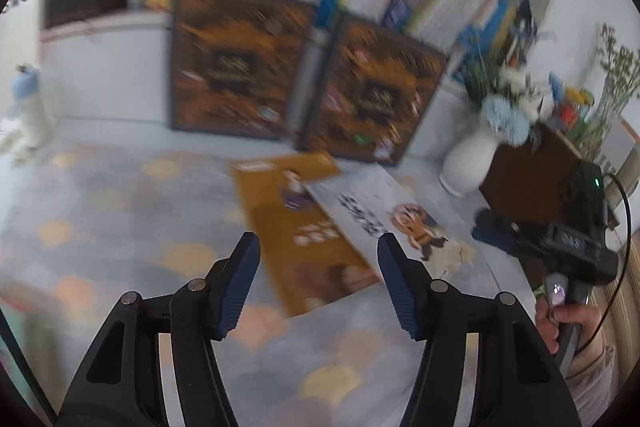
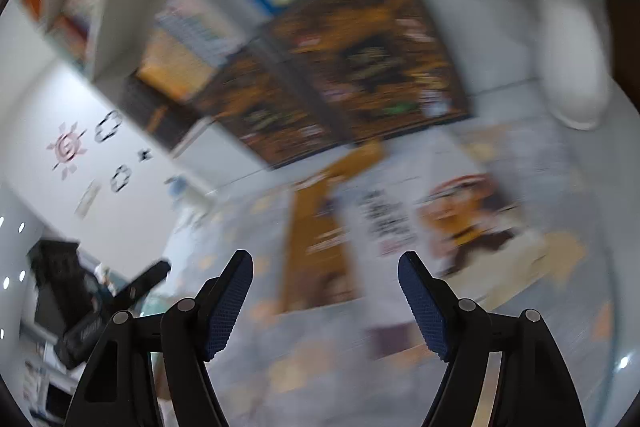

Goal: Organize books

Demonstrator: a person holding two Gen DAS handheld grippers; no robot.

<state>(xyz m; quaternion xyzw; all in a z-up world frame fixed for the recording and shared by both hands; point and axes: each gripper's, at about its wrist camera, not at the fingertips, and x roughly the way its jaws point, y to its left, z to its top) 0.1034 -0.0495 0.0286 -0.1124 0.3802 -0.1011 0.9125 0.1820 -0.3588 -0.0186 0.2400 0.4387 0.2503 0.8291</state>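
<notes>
A: Looking past the left gripper (image 1: 316, 255), I see the ochre book (image 1: 304, 227) flat on the table (image 1: 100, 211), directly ahead of the fingertips and a little beyond them. Its long axis runs away from the gripper toward the two dark-brown books (image 1: 236, 63) propped upright against the shelf unit (image 1: 104, 75).

B: And the pale book (image 1: 392, 223)?

A: Just right of the ochre book, overlapping its right edge, long axis slanting off to the right. So, counted: two books lying flat, two brown ones standing side by side behind the ochre book, and a blurred row on the shelf I cannot count.

B: Which hand is nearer?

A: My judgement: the left gripper lines up with the ochre book, while the right gripper (image 2: 326, 299) has the pale book (image 2: 452, 227) ahead and slightly right of its fingers. In its view the ochre book (image 2: 320, 247) sits almost between the fingertips, yet beyond them.

B: Jaws?

A: Both stand apart with nothing between the pads; the right looks the wider. Neither touches a book.

B: Anything else near the ochre book?

A: One white vase (image 1: 468, 163) of flowers, further right past the pale book, near the brown books' right edge. Both views are smeared, so covers and titles are unreadable.
</notes>
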